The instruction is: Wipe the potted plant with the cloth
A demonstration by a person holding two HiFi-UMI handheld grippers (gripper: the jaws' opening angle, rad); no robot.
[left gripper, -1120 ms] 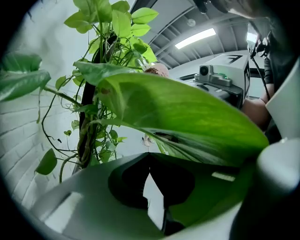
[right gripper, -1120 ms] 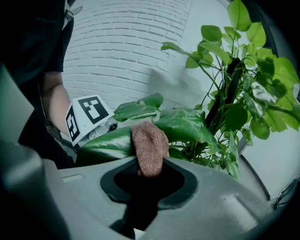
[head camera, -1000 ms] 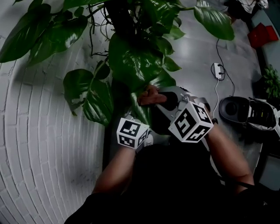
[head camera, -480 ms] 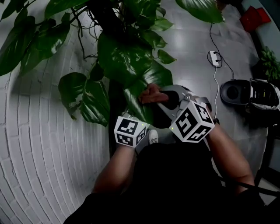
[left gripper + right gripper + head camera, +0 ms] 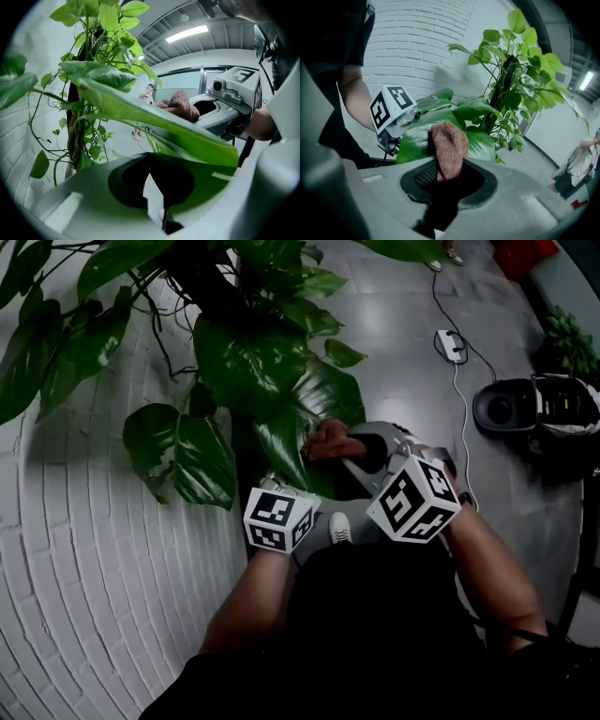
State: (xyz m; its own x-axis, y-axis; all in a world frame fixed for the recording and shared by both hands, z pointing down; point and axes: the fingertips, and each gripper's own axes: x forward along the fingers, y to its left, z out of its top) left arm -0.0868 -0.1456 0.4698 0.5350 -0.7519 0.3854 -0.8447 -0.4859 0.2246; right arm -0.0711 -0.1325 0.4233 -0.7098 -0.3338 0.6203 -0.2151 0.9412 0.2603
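**Cloth pressing on a pothos leaf, both grippers engaged**

Right now the right gripper (image 5: 446, 174) is clenching a brown terry cloth (image 5: 449, 143) between its jaws, and the free end of the cloth is bulging out toward 12 o'clock in its own view. In the head view the cloth (image 5: 326, 439) is lying against a broad glossy leaf (image 5: 292, 427), at about 10 o'clock from the right gripper's marker cube (image 5: 413, 502).

The left gripper (image 5: 157, 190) is reaching in from 6 o'clock under the same leaf (image 5: 140, 110). The blade is draping right over its jaws, which are showing as dark shapes through the green and appear to be pinching the leaf's near end.

The leaf is hanging from the potted plant (image 5: 253, 343), whose dark stem and foliage are filling the head view from 10 to 1 o'clock. A white brick wall (image 5: 84, 577) is curving along the 9 o'clock side. At 2 o'clock a white power strip (image 5: 448, 343) is lying on the grey floor (image 5: 403, 362), and a white shoe (image 5: 339, 529) is showing between the two grippers.
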